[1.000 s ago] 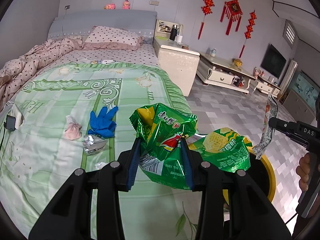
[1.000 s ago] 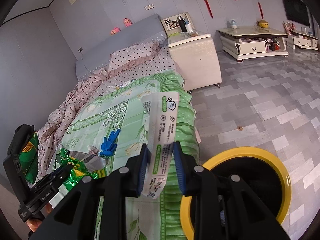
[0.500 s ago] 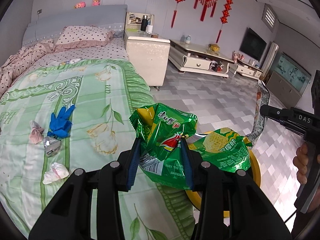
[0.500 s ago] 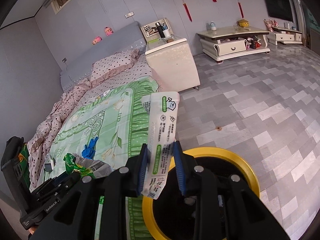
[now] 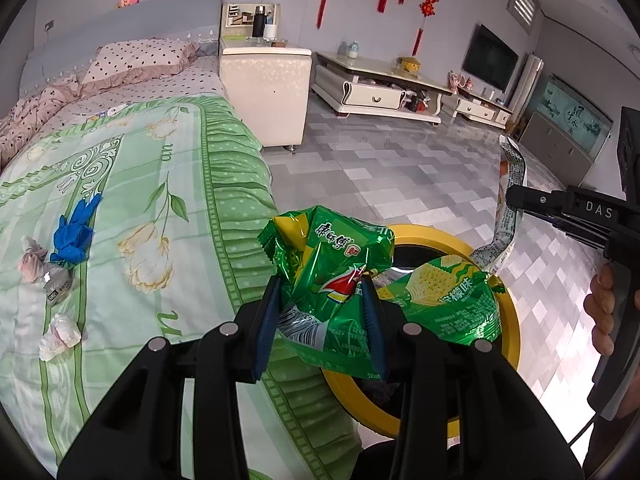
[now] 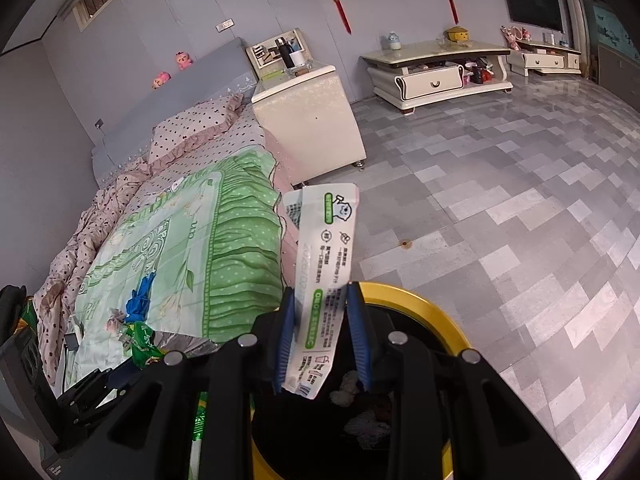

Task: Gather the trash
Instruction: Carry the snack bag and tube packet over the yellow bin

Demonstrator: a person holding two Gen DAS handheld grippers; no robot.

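My left gripper [image 5: 322, 312] is clenched on a bunch of crumpled green snack bags [image 5: 340, 280], which stick up and spill to the right between the blue pads, hanging over the near rim of the yellow-rimmed bin [image 5: 510, 320] on the floor beside the bed [image 5: 168, 184]. My right gripper [image 6: 322, 332] pinches a long white wrapper [image 6: 324, 256] that stands upright between its pads, its lower end hanging above the bin's [image 6: 420, 300] dark opening, where some pale scraps already lie. In the left view my right hand [image 5: 600, 308] grips the handle of that tool. Still on the green bedspread, well apart from the bin, lie a blue glove [image 5: 74, 232], a pinkish wad [image 5: 30, 264], a small silver wrapper [image 5: 58, 282] and a crumpled white tissue [image 5: 60, 336].
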